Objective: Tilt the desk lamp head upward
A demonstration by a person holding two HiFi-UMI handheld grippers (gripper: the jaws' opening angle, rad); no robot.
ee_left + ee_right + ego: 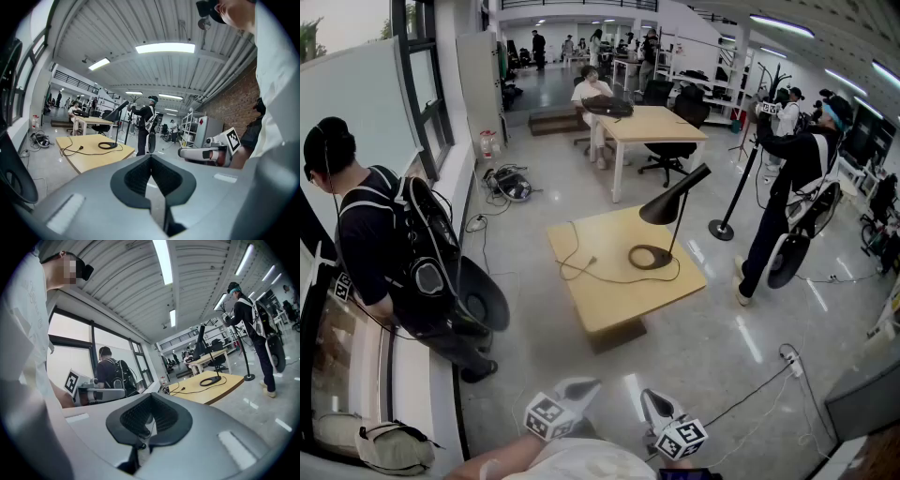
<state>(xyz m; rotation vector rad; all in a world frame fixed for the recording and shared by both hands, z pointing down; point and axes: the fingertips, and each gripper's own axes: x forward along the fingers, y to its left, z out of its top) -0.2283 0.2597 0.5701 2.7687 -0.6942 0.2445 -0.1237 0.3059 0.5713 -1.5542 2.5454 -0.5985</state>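
Observation:
The black desk lamp [673,202] stands on a low wooden table [609,300] in the middle of the floor. Its cone head slopes down to the left over its ring base [650,256], and its cord lies across the tabletop. Both grippers are held low and close to me, well short of the table. My left gripper [584,384] and right gripper [652,397] are shut with nothing in them. In the left gripper view the shut gripper [151,161] points toward the distant lamp [117,111]. The right gripper view shows its shut gripper [149,401] with the lamp base [209,380] far off.
A person with a backpack [389,244] stands at the left by the window. Another person [797,178] stands right of the table next to a black post [729,220]. A second table [652,127] with a seated person lies farther back. A power strip [792,361] and cables lie on the floor.

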